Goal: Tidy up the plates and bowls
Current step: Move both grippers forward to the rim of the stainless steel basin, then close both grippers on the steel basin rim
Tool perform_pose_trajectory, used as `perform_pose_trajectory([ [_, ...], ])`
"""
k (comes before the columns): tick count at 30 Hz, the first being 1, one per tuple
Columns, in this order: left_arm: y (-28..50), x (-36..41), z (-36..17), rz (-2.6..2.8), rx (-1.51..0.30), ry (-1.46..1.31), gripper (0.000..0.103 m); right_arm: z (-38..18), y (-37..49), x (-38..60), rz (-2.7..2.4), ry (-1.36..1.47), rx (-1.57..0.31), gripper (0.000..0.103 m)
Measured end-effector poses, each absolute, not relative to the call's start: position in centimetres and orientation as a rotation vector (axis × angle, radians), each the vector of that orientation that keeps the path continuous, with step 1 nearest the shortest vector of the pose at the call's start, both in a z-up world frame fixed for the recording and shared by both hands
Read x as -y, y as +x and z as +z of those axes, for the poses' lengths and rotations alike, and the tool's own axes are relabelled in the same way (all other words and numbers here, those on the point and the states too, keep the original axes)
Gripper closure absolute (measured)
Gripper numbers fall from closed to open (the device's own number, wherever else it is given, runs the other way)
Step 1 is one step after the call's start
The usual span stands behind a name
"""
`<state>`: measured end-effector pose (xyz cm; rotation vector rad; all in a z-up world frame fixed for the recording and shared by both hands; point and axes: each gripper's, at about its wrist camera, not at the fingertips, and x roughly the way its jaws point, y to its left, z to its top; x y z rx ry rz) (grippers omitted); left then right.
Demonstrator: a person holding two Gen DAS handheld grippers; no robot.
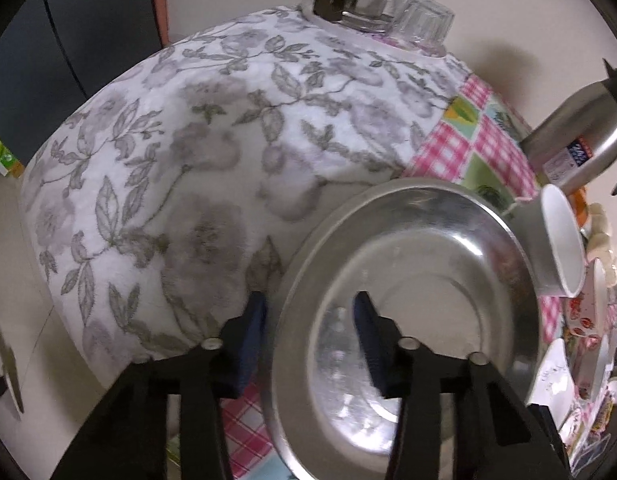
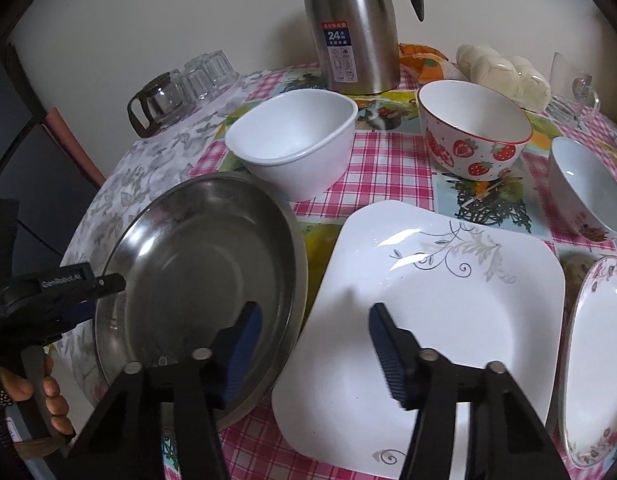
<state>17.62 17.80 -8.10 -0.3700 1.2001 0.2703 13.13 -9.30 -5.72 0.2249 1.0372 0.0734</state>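
Nearest your left camera, your left gripper [image 1: 310, 312] straddles the near-left rim of the steel plate [image 1: 408, 280]: one blue pad sits outside the rim over the floral cloth [image 1: 168, 168], the other inside the dish. Whether the pads actually press the metal cannot be told. From the right wrist view the left gripper [image 2: 108, 282] meets that plate [image 2: 204, 264] at its left edge, with your hand [image 2: 36, 396] on the handle below.

Your right gripper [image 2: 314, 326] hangs with its jaws apart and nothing grasped, one pad over the steel plate's right rim, the other over the square white plate [image 2: 448, 300]. That square plate carries a grey vine drawing and lies touching or just beside the steel plate, toward the table's near edge.

Behind them stand a plain white bowl [image 2: 296, 140], a strawberry bowl [image 2: 474, 132] and a smaller white bowl [image 2: 588, 192] toward the right edge. A flower-rimmed oval plate [image 2: 600, 360] lies at the near right.

A steel thermos jug [image 2: 352, 28] stands at the far edge, with upturned glasses [image 2: 204, 76] and a glass pot [image 2: 156, 104] at the far left corner, and white buns [image 2: 504, 72] at the far right.

The table wears a pink checked cloth [image 2: 388, 168] against a cream wall [image 2: 148, 8].
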Motion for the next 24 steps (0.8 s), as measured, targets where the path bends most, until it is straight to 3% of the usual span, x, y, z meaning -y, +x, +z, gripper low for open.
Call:
perform_pose_trajectory([
  [4,17.5,-18.6,-8.9,0.302,-1.216,-0.385,0.078,-5.8,13.2,8.9,0.085,0.214,-1.038,0.060],
  [21,16.5,-22.0,-8.8,0.403,-1.184,-0.479,0.076,-6.2,13.3,5.4,0.183,0.165,-1.031,0.062],
  [24,17.1,-22.3,-9.0,0.394,-1.189,-0.499,0.075,-6.8,13.5,4.8,0.198,0.166,-1.039,0.068],
])
